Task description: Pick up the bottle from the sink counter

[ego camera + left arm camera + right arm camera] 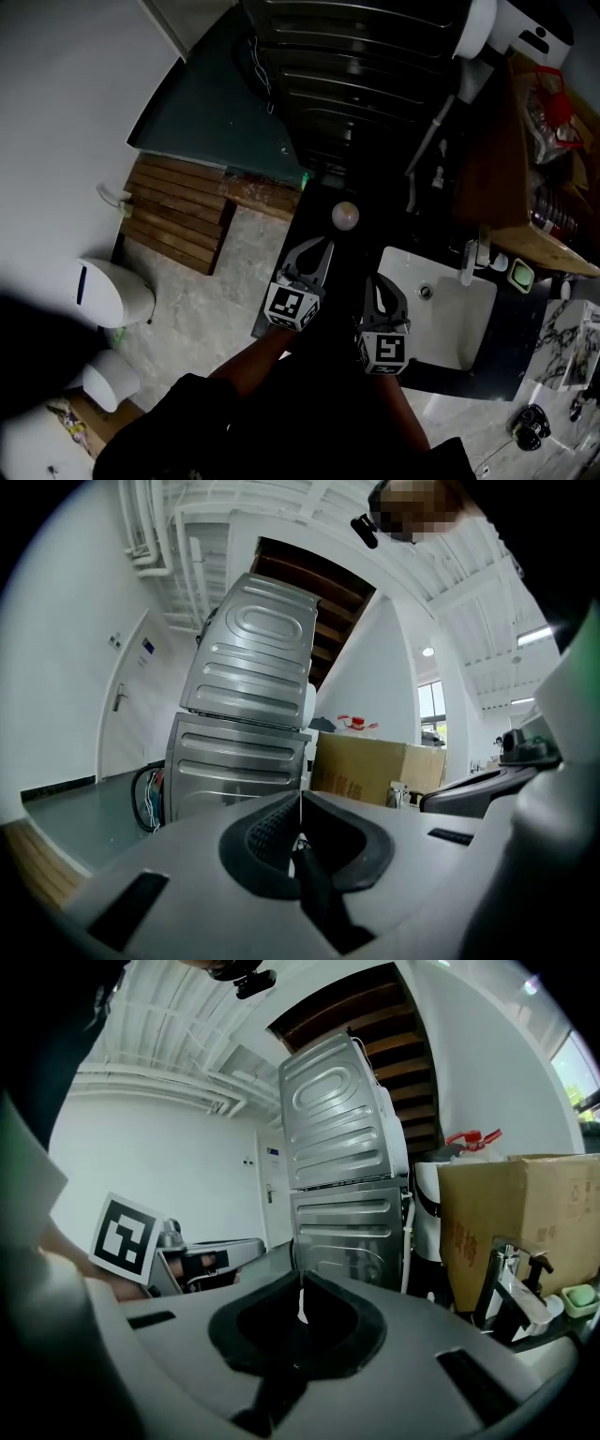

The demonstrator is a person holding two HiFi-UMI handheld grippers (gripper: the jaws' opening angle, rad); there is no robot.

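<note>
In the head view a small round pale object (pixel 345 216) stands on the dark counter (pixel 319 211) left of the sink; it may be the bottle seen from above. My left gripper (pixel 318 247) points toward it from just below, jaws shut and empty. My right gripper (pixel 374 281) hovers beside it over the near left corner of the white basin (pixel 461 330), also shut and empty. In the left gripper view the fingertips of the left gripper (pixel 301 794) meet in a thin line. The right gripper (pixel 300 1277) shows the same. Neither gripper view shows the bottle.
A stacked silver machine (pixel 356 75) stands behind the counter. A faucet (pixel 469 262) and a green soap dish (pixel 521 275) sit at the basin's far side, with a cardboard box (pixel 525 1213) behind. A toilet (pixel 112 292) and wooden slats (pixel 178 211) lie on the floor to the left.
</note>
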